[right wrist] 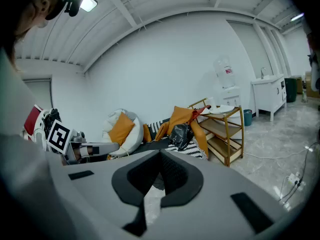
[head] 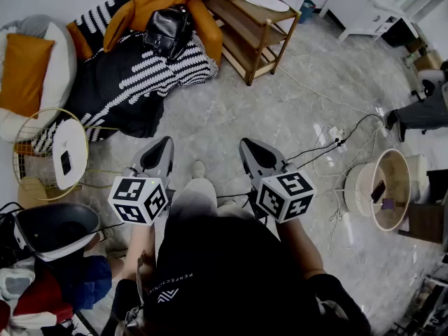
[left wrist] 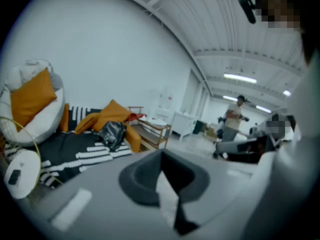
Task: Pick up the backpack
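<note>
A black leather backpack [head: 168, 30] rests on a black-and-white striped blanket [head: 133, 75] against orange cushions at the far side of the room. It also shows as a small dark backpack [left wrist: 112, 133] in the left gripper view and as the backpack [right wrist: 180, 133] in the right gripper view. My left gripper [head: 166, 143] and right gripper [head: 245, 145] are held side by side over the marble floor, well short of the backpack. Both are shut with nothing between their jaws.
A wooden shelf rack [head: 255, 30] stands right of the backpack. A white beanbag with an orange pillow [head: 28, 72] and a round wire side table [head: 52, 156] lie at the left. Cables and a power strip [head: 334, 137] cross the floor at the right, near a round basket [head: 381, 187].
</note>
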